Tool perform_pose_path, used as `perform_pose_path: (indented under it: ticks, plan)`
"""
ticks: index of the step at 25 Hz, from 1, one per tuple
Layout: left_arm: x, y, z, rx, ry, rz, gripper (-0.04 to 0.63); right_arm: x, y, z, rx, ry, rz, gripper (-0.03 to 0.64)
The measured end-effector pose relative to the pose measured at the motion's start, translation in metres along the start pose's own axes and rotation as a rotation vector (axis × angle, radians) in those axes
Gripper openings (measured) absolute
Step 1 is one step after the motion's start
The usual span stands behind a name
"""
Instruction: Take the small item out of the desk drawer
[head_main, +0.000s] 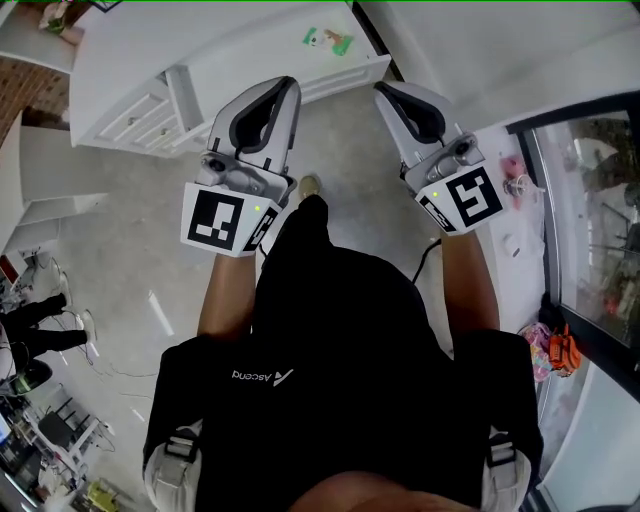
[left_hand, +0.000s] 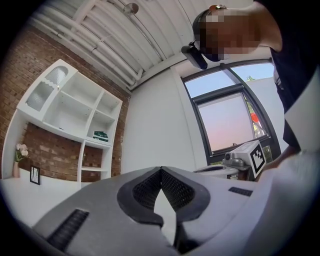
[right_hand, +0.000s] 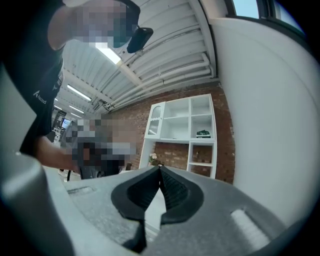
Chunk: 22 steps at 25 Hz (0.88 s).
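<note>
A white desk (head_main: 240, 45) stands ahead of me, with a bank of closed drawers (head_main: 135, 115) at its left end. On its top lies a small green item (head_main: 328, 40). No item from inside a drawer shows. I hold both grippers up in front of my chest, short of the desk. My left gripper (head_main: 289, 86) is shut, its tips meeting with nothing between them (left_hand: 160, 169). My right gripper (head_main: 384, 92) is also shut and empty (right_hand: 160, 167). In the left gripper view the right gripper's marker cube (left_hand: 252, 156) shows at the right.
A white shelf unit (left_hand: 75, 110) hangs on a brick wall and shows in both gripper views (right_hand: 182, 125). A glass door (head_main: 590, 230) is at my right, with pink things (head_main: 515, 175) and an orange thing (head_main: 562, 350) on the floor. A person's legs (head_main: 35, 325) stand far left.
</note>
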<state>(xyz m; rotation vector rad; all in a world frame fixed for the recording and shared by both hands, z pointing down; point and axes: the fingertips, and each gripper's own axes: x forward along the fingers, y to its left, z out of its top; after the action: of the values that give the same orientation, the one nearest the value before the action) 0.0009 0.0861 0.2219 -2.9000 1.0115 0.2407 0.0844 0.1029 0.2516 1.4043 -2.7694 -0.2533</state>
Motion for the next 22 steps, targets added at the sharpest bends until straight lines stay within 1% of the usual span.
perform_pose_path:
  ticks: [6,9,14,18,22]
  plan:
    - [0.042,0.080,-0.014,-0.022,0.013,-0.012,-0.002,0.082,-0.043,-0.028,0.009,0.067,-0.021,0.002]
    - [0.062,0.112,-0.028,-0.043,0.024,-0.019,-0.002,0.117,-0.062,-0.045,0.003,0.107,-0.031,0.002]
    - [0.090,0.146,-0.060,-0.060,0.055,-0.050,-0.002,0.161,-0.091,-0.082,-0.013,0.194,-0.043,0.002]
    - [0.106,0.169,-0.087,-0.093,0.083,-0.041,-0.002,0.185,-0.112,-0.122,-0.011,0.292,-0.036,0.003]
    - [0.120,0.187,-0.104,-0.104,0.093,-0.027,-0.002,0.203,-0.135,-0.167,-0.011,0.410,-0.016,0.003]
